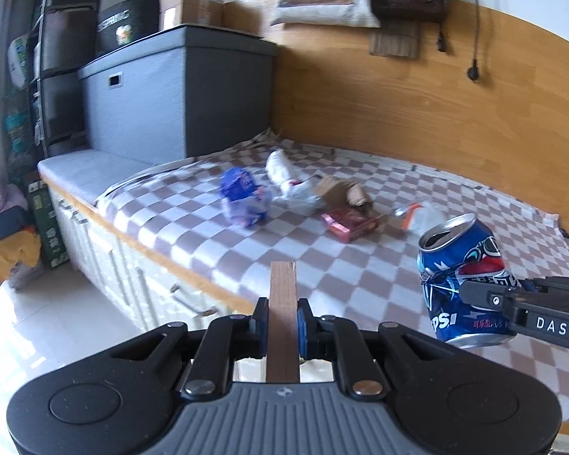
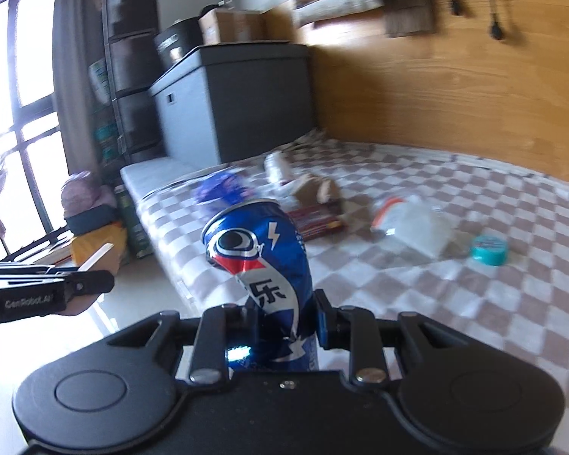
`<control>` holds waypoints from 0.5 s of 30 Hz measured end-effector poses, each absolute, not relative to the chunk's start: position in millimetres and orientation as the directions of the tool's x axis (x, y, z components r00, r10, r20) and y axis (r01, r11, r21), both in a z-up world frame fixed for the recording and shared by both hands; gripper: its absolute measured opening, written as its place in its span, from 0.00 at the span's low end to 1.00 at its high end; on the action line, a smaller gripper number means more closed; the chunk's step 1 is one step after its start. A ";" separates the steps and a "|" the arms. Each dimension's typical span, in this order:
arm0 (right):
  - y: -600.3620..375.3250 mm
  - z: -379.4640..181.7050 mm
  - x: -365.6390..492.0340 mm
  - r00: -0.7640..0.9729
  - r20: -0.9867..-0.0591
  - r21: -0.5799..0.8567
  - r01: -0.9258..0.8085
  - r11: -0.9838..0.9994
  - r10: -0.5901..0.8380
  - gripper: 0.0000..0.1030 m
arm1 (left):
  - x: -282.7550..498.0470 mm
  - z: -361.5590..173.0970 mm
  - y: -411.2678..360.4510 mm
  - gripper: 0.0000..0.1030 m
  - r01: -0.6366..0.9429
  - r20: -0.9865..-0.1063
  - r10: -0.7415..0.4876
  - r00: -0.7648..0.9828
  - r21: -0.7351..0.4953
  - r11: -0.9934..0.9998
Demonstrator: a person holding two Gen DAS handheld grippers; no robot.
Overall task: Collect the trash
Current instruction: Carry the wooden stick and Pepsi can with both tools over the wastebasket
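Checkered bedding [image 1: 246,250] carries wrappers at twelve o'clock. Left gripper [image 1: 280,326] clamps a flat wooden stick [image 1: 283,303]; right gripper [image 2: 286,322] squeezes a dented Pepsi can [image 2: 261,258].

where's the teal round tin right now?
Right wrist view only: the teal tin lies on the checkered blanket, at the right of the frame, just right of the clear plastic bag. The left wrist view doesn't show it.

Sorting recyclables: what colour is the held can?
Blue with red and white logo; the can shows best in the right wrist view.
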State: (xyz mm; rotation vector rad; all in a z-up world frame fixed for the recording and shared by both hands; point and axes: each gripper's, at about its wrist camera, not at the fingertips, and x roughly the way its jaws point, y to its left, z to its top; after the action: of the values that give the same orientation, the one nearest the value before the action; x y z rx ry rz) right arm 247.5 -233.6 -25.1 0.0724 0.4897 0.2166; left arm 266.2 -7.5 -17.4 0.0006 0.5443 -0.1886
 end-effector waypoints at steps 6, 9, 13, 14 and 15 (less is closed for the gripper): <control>-197.9 -39.2 255.1 0.821 -0.497 0.100 -0.267 0.959 0.280 0.27 | 266.6 -37.9 22.6 0.15 0.126 -0.546 -0.137 0.827 -0.056 0.990; -180.5 -49.8 256.7 0.794 -0.524 0.095 -0.305 0.948 0.308 0.27 | 269.5 -52.0 36.0 0.15 0.101 -0.569 -0.120 0.814 -0.064 0.993; -155.6 -70.4 261.5 0.751 -0.574 0.072 -0.351 0.934 0.326 0.27 | 272.1 -77.3 49.0 0.15 0.080 -0.607 -0.101 0.788 -0.062 0.995; -149.6 -76.6 263.0 0.738 -0.589 0.065 -0.362 0.930 0.329 0.27 | 272.7 -84.3 51.6 0.15 0.075 -0.618 -0.098 0.780 -0.062 0.995; -144.2 -82.9 264.7 0.726 -0.603 0.059 -0.374 0.926 0.331 0.27 | 273.9 -92.1 54.3 0.15 0.068 -0.631 -0.094 0.770 -0.065 0.996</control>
State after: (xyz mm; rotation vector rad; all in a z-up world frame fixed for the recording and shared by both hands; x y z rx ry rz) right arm 264.7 -144.2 -82.9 -0.0686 0.6518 0.3892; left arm 273.9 54.3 -92.1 -0.0389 0.6861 -0.0882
